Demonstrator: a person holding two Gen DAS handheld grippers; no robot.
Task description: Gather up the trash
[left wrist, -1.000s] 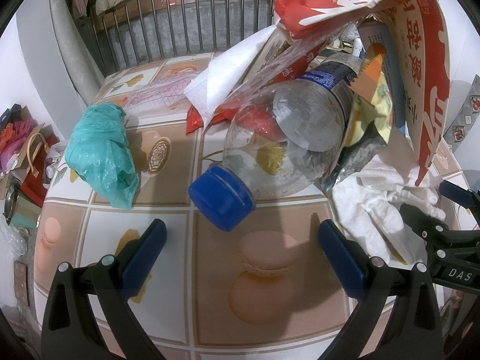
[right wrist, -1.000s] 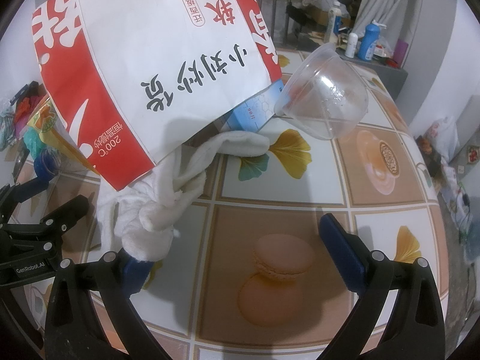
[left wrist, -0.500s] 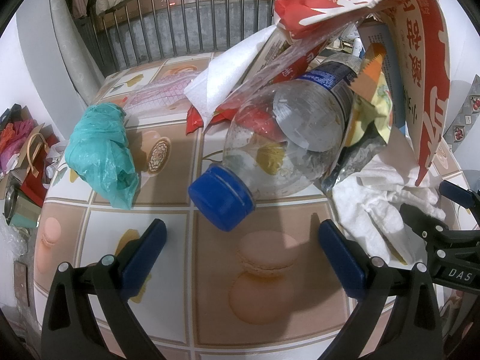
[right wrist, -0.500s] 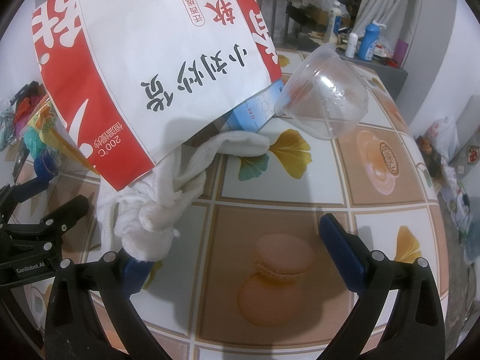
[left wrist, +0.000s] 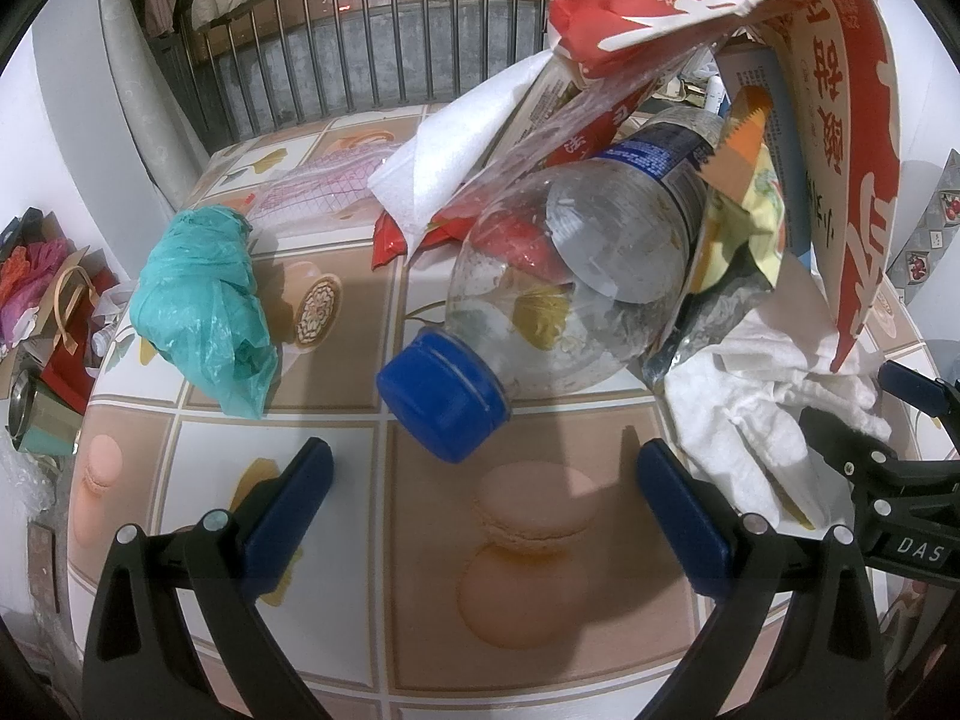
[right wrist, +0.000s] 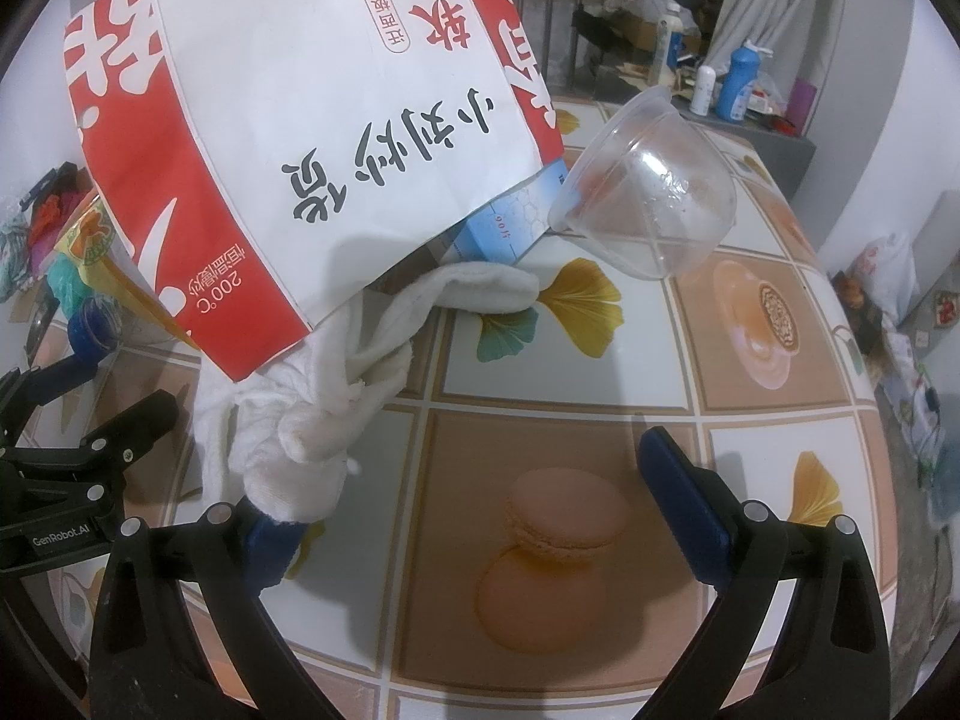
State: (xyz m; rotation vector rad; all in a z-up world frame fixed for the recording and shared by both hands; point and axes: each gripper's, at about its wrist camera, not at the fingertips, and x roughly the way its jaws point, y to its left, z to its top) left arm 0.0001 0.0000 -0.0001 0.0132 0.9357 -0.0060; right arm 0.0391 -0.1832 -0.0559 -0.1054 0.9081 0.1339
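Both claws gape empty: left claw [left wrist: 480,480] just short of the bottle [left wrist: 570,276], right claw [right wrist: 480,492] brushing the white cloth [right wrist: 312,408].

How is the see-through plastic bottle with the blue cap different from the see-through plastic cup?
The clear plastic bottle with the blue cap is closed by its cap, while the clear plastic cup is open-mouthed with no lid. The bottle wears a blue label; the cup is plain. The bottle is half buried under wrappers and the red-and-white paper bag; the cup lies at the bag's edge, mostly uncovered. Both are transparent, look empty, and are tipped over on the tiled table.
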